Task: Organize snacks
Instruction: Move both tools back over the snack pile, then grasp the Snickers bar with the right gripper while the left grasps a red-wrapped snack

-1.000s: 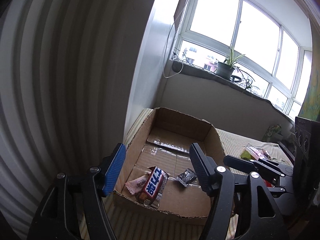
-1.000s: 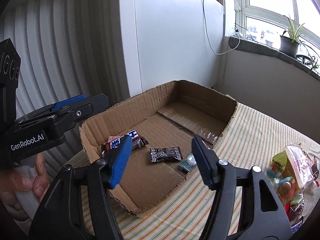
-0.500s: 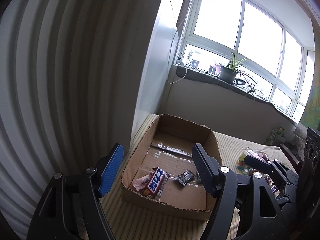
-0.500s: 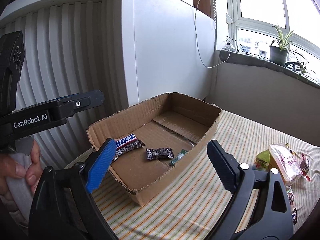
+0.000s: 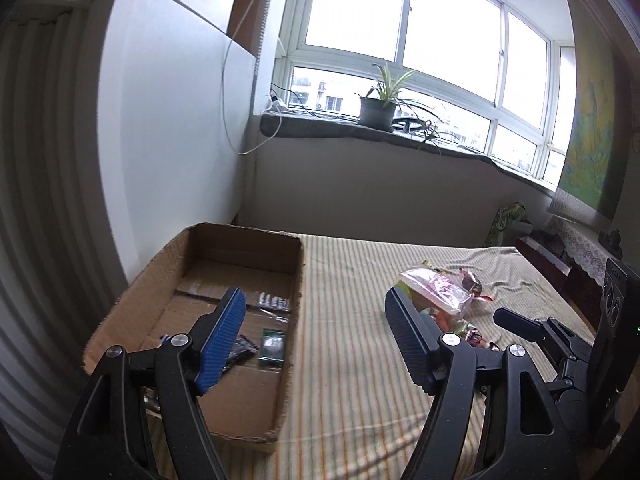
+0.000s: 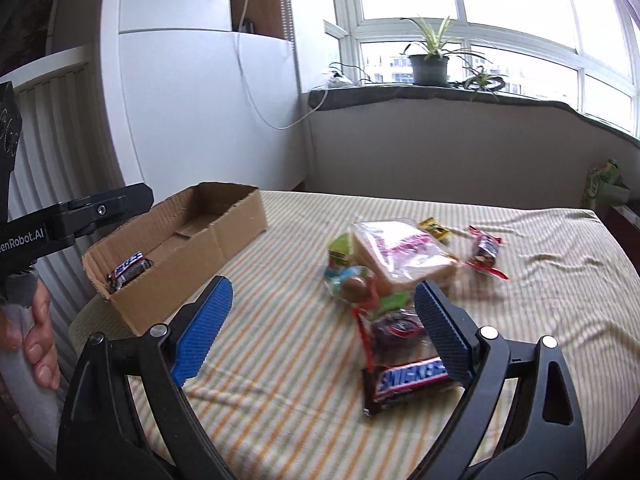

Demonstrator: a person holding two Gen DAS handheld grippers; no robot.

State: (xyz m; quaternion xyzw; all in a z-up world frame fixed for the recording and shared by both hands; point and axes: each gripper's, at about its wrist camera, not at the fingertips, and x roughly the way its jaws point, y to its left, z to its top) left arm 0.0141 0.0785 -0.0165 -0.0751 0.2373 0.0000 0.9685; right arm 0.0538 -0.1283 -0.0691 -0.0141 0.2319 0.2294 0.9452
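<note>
An open cardboard box [image 5: 240, 424] sits at the left of the striped table; it also shows in the right wrist view [image 6: 224, 240]. Inside it lie a Snickers bar [image 6: 130, 270], a dark wrapped candy [image 5: 242, 352] and a small green packet [image 5: 272, 346]. A pile of snacks [image 6: 384, 280] lies at the table's middle, with a bagged sandwich [image 6: 400, 252] on top and a Snickers bar [image 6: 412, 380] at the front. My left gripper [image 5: 312, 324] is open and empty over the box's right wall. My right gripper [image 6: 324, 320] is open and empty just before the pile.
The table wears a striped cloth [image 6: 280, 360], wrinkled at the right. A red-wrapped candy [image 6: 486, 252] and a yellow packet [image 6: 434, 230] lie past the pile. A white wall panel [image 6: 200, 120] and a windowsill with a potted plant [image 6: 430, 62] stand behind.
Both grippers have swung right, away from the box and toward the snack pile. The right gripper now faces the pile; the box has slid to its left.
</note>
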